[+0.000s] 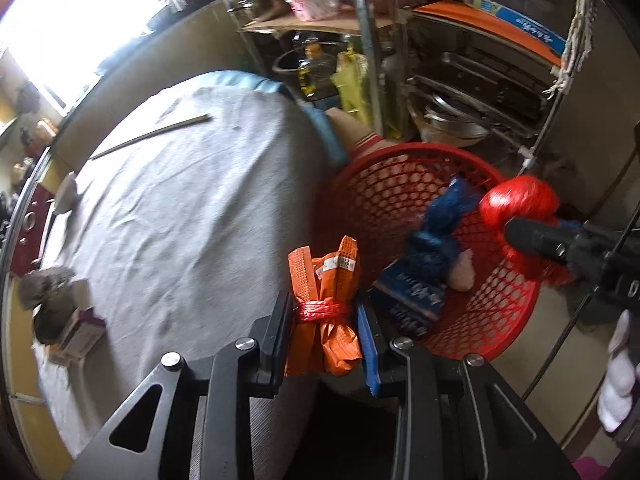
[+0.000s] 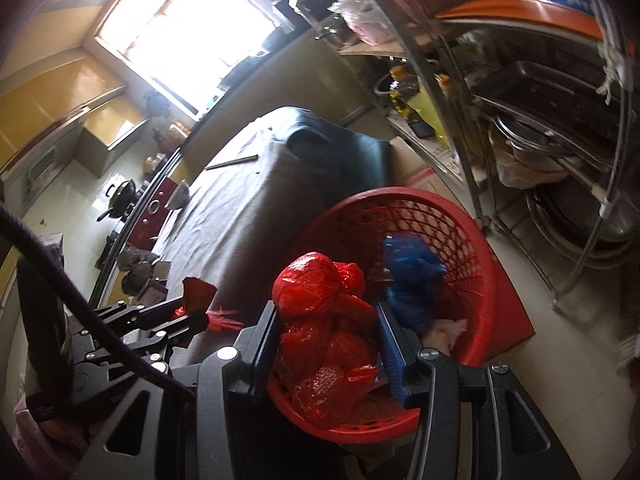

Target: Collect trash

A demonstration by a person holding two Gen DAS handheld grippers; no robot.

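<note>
My left gripper (image 1: 324, 308) is shut on an orange wrapper bundle (image 1: 334, 276) tied with red string, held at the edge of the table beside a red mesh basket (image 1: 380, 208). In the basket lie a blue plastic bag (image 1: 436, 232), a blue carton (image 1: 408, 300) and a pale wad. My right gripper (image 2: 326, 320) is shut on a crumpled red plastic bag (image 2: 320, 292), which hangs over the near rim of the basket (image 2: 472, 264). The left wrist view shows that red bag (image 1: 516, 204) over the basket's right rim. The left gripper (image 2: 192, 316) appears at the left of the right wrist view.
A table under a grey cloth (image 1: 180, 220) carries a thin stick (image 1: 152, 134) and, at its left edge, a small box with dark lumps (image 1: 76, 328). A metal rack (image 1: 460, 92) of pans and bottles stands behind the basket. A stove with a wok (image 2: 120, 196) lies beyond the table.
</note>
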